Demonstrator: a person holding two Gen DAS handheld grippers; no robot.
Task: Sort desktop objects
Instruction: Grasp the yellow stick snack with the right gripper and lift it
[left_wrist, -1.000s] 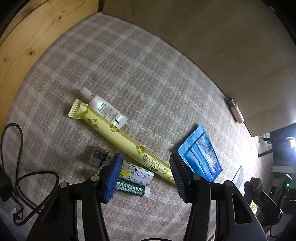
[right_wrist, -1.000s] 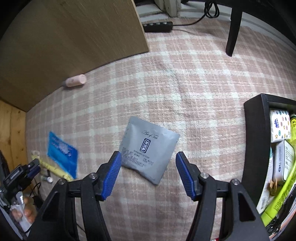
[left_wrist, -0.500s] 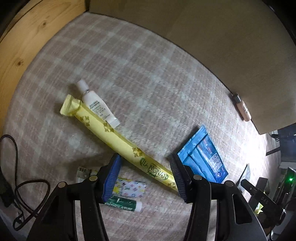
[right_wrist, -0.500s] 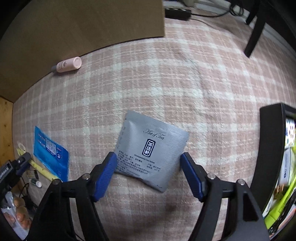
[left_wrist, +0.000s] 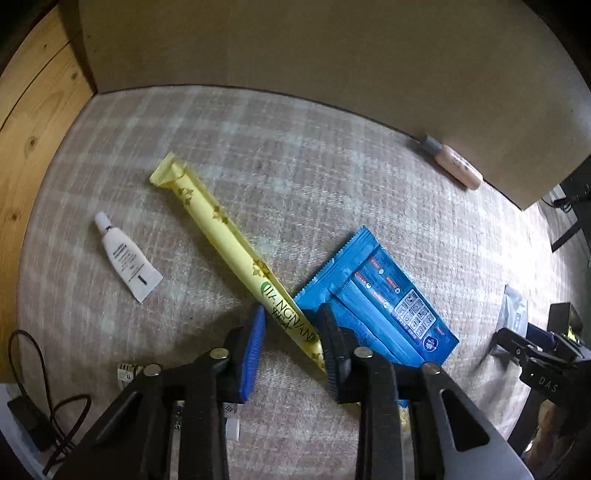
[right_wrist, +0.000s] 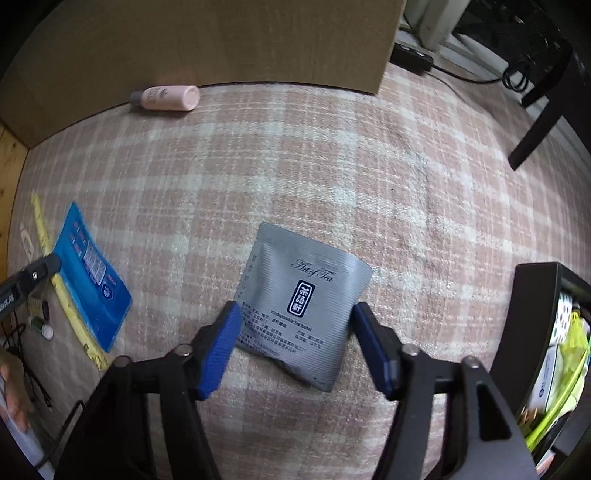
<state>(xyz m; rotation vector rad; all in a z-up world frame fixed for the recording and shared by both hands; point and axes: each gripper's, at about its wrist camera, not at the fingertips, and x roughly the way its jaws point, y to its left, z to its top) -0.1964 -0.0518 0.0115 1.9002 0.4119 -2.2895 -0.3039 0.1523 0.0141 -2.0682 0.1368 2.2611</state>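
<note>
The left tool (left_wrist: 291, 343), just narrowed around the yellow tea stick (left_wrist: 236, 254), may snag the overlapping blue packet (left_wrist: 380, 299); the right tool (right_wrist: 295, 339), wide, straddles the grey tea sachet (right_wrist: 299, 306) ungripped.

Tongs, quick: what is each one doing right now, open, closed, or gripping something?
Left tongs: closing around the yellow tea stick, not yet gripping it.
Right tongs: closing around the grey tea sachet; grip cannot be told.

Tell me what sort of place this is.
Probably a desk at home: a checked cloth strewn with a tea sachet, a cream tube and cables, with a black organiser box of small items.
</note>
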